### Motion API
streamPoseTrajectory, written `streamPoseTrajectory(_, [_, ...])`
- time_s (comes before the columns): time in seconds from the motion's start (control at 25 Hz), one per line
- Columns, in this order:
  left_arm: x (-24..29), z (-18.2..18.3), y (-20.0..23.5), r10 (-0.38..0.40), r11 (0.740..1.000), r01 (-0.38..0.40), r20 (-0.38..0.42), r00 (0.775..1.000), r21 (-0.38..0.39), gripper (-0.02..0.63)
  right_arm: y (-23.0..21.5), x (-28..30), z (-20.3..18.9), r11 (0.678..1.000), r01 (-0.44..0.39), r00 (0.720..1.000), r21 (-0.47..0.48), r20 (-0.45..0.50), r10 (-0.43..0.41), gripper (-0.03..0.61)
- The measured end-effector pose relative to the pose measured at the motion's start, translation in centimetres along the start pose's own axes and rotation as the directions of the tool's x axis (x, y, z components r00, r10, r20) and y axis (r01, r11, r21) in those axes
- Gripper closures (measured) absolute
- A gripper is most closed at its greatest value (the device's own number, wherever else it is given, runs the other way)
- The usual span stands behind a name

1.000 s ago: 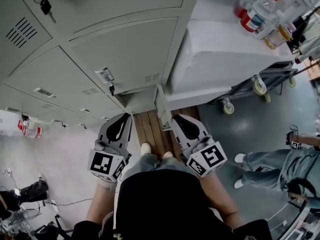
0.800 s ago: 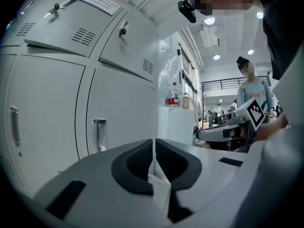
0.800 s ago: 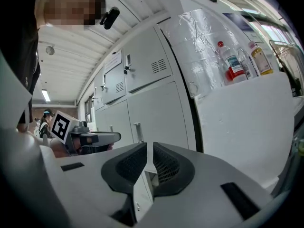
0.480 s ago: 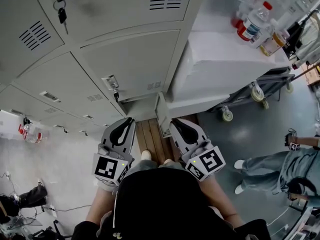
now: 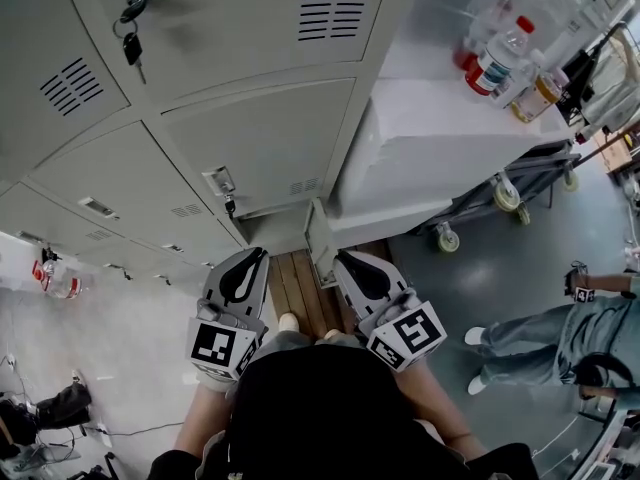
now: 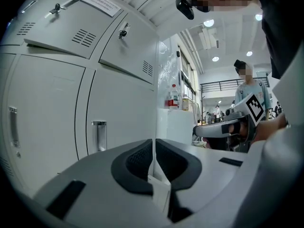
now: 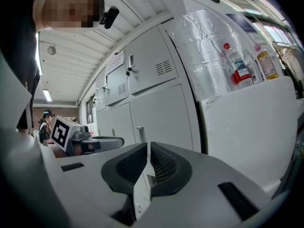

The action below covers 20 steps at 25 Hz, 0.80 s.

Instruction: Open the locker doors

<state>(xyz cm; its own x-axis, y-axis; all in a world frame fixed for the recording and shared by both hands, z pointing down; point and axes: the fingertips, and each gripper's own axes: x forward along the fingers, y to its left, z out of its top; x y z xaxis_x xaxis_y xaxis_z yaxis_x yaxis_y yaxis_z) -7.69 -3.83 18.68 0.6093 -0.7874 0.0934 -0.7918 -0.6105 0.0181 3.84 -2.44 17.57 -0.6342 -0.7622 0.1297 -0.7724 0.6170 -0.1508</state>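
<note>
Grey locker doors (image 5: pixel 255 133) fill the upper left of the head view; one latch (image 5: pixel 221 181) holds a key, and another key (image 5: pixel 131 30) hangs higher up. A narrow door edge (image 5: pixel 318 238) stands out at the foot of the lockers. My left gripper (image 5: pixel 244 265) and right gripper (image 5: pixel 347 264) are side by side, close to my body and short of the lockers, both shut and empty. The left gripper (image 6: pixel 154 148) points at a closed door with a vertical handle (image 6: pixel 99 136). A similar handle (image 7: pixel 140 129) lies ahead of the right gripper (image 7: pixel 148 153).
A white plastic-wrapped cabinet (image 5: pixel 440 133) stands right of the lockers, with bottles (image 5: pixel 497 50) on top. A wheeled cart (image 5: pixel 510 190) is beside it. A person in jeans (image 5: pixel 555 333) stands at the right. I stand on wooden boards (image 5: pixel 298 286).
The head view has tilted up slightly, showing more of the upper locker and its key. Both grippers stay shut, side by side.
</note>
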Motion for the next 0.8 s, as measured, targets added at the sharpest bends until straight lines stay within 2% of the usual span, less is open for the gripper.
streamPoseTrajectory(0.6, [-0.6, -0.9, 0.9, -0.005, 1.0, 0.005, -0.015, 1.0, -0.023, 0.592, -0.1, 0.6, -1.1, 0.999, 0.031, 0.999, 0.043, -0.017, -0.03, 0.531])
streamPoseTrajectory(0.8, [-0.9, -0.8, 1.5, -0.008, 0.999, 0.009, 0.005, 1.0, -0.039, 0.592, -0.1, 0.9, -1.3, 0.998, 0.036, 0.999, 0.049, -0.018, -0.036, 0.531])
